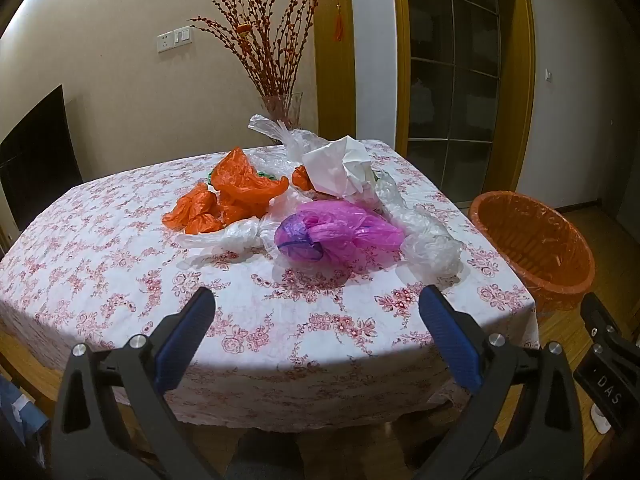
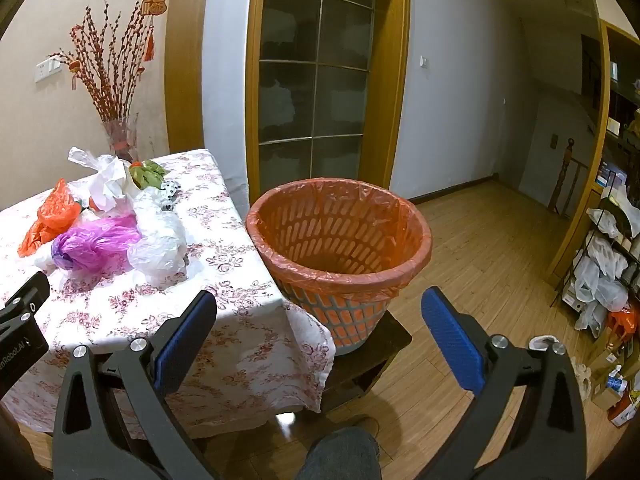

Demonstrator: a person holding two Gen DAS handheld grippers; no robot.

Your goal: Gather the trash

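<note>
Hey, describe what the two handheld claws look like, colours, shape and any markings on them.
Both match: the left claw and right claw each have two black, angular plastic arms with triangular cut-outs and silver round bolt heads. Each finger carries a flat, ribbed blue pad. White lettering is printed on the black bodies, only partly readable. No cables or sleeves show.

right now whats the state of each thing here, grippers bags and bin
left gripper: open, nothing between its jaws
right gripper: open, nothing between its jaws
orange slatted trash basket: upright on a dark stool, lined, looks empty
crumpled pink plastic bag: lying on the table
crumpled orange plastic bag: lying on the table
clear plastic bag: crumpled near the table's edge
white paper wrapper: crumpled in the pile
</note>
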